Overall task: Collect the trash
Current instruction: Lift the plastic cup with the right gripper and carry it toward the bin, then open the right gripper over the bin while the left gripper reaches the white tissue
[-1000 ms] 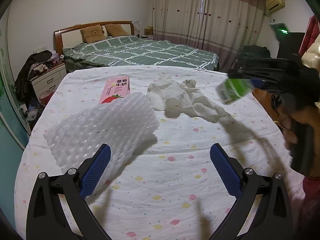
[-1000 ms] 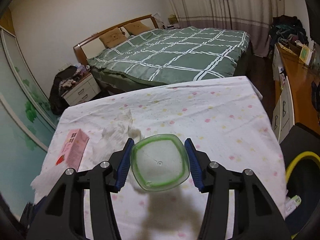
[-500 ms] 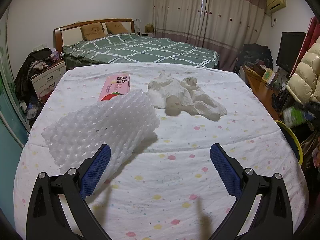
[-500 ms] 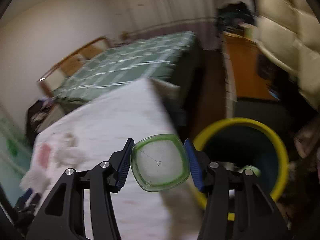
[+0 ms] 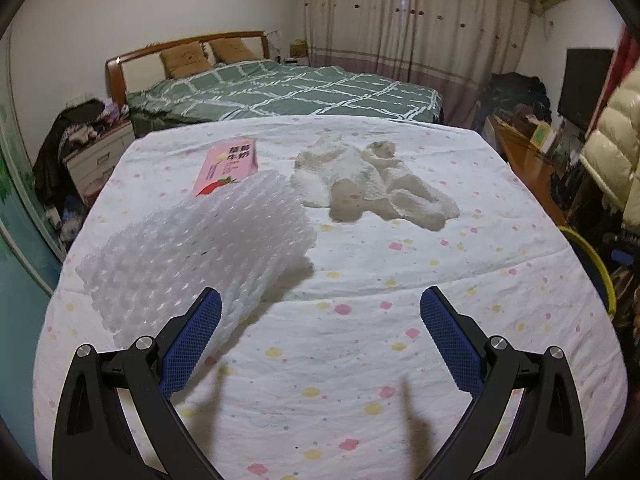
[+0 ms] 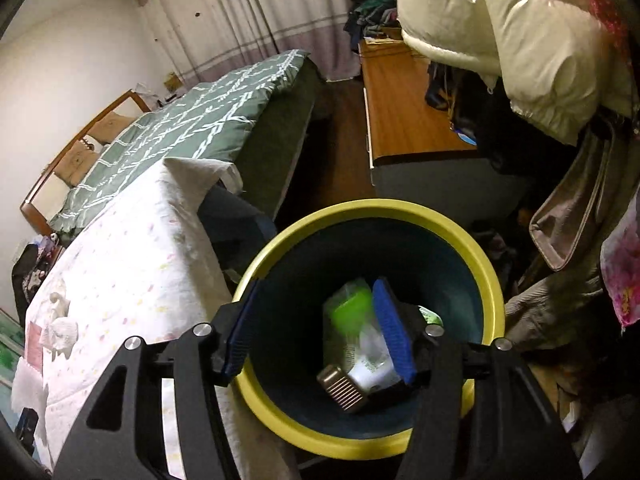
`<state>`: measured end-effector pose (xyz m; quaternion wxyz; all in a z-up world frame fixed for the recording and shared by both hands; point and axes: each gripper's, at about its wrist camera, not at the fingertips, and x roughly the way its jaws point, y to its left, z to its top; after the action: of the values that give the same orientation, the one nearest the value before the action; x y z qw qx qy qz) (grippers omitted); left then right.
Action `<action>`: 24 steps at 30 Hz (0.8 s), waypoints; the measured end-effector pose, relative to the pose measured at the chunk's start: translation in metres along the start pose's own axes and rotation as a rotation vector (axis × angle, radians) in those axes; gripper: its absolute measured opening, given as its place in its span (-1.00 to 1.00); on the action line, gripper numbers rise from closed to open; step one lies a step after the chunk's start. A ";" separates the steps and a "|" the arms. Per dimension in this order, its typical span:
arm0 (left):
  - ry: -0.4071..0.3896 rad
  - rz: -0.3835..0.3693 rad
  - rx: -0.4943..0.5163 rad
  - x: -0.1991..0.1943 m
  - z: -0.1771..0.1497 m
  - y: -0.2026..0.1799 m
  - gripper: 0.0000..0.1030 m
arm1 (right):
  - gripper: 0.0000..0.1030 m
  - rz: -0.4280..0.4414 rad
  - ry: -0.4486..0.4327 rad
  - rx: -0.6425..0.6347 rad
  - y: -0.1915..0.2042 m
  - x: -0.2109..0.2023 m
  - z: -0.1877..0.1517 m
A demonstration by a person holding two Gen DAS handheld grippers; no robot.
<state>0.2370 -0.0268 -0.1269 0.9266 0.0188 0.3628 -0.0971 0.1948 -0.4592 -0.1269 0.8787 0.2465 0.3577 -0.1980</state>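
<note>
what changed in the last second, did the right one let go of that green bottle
Yes. The right gripper swung from over the table to above the yellow-rimmed bin and opened; the green bottle it held now lies in the bin. The left gripper stayed open; foam wrap, pink carton and white cloth unmoved.

On the flowered sheet (image 5: 360, 360): one roll of white foam netting (image 5: 200, 248), one pink milk carton (image 5: 228, 164), one heap of crumpled white cloth (image 5: 372, 184). In the one yellow-rimmed bin (image 6: 486, 268): one green-capped clear container (image 6: 354, 320), one small ribbed metallic box (image 6: 342, 387). Behind: one green plaid bed (image 5: 280, 92), two tan pillows (image 5: 186, 58).
</note>
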 end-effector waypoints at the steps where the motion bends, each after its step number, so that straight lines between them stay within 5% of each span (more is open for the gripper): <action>1: -0.001 -0.006 0.006 -0.001 0.000 -0.002 0.90 | 0.09 0.007 0.000 -0.003 0.000 -0.001 0.000; 8: 0.094 -0.086 -0.027 0.008 0.012 -0.011 0.90 | 0.20 0.033 -0.019 -0.031 0.004 -0.007 -0.004; 15: 0.054 -0.070 0.013 0.012 0.061 -0.028 0.90 | 0.21 0.087 0.002 -0.021 0.004 -0.001 -0.008; 20: 0.096 -0.102 0.018 0.049 0.091 -0.046 0.90 | 0.21 0.117 0.010 -0.025 0.004 0.000 -0.009; 24: 0.133 -0.055 0.033 0.087 0.105 -0.054 0.90 | 0.22 0.127 0.014 -0.031 0.003 0.000 -0.009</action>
<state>0.3591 -0.1054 -0.1061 0.8969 0.0305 0.4225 -0.1271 0.1913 -0.4516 -0.1315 0.8906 0.2564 0.3506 -0.1346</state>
